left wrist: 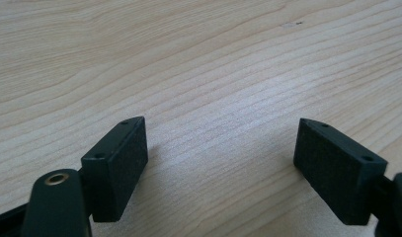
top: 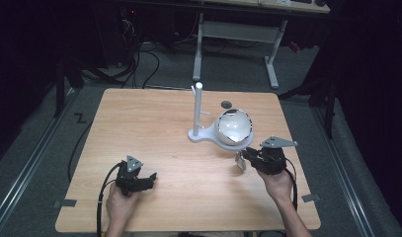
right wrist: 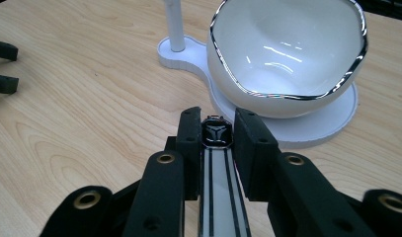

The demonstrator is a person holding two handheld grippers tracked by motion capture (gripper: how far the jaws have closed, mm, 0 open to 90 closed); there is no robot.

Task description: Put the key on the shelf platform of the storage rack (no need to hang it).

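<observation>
A white bowl [top: 233,126] [right wrist: 287,54] with a shiny dark rim sits tilted on the round plate of a white stand [top: 197,134] [right wrist: 332,123], whose upright post [top: 197,106] [right wrist: 174,24] rises to the left of it. My right gripper [top: 245,157] [right wrist: 217,123] hovers just in front of the bowl, shut on a slim white utensil handle with black stripes [right wrist: 221,173]; the handle's black tip sits between the pads. My left gripper [top: 151,178] [left wrist: 221,163] rests low on the wooden table [top: 154,128] at the near left, open, with bare wood between its pads.
A small dark round mark [top: 227,104] lies on the table behind the stand. Beyond the far edge stand a grey desk frame [top: 238,34] and loose cables [top: 139,59] on the floor. The left gripper's jaw tips [right wrist: 1,66] show at the far left of the right gripper view.
</observation>
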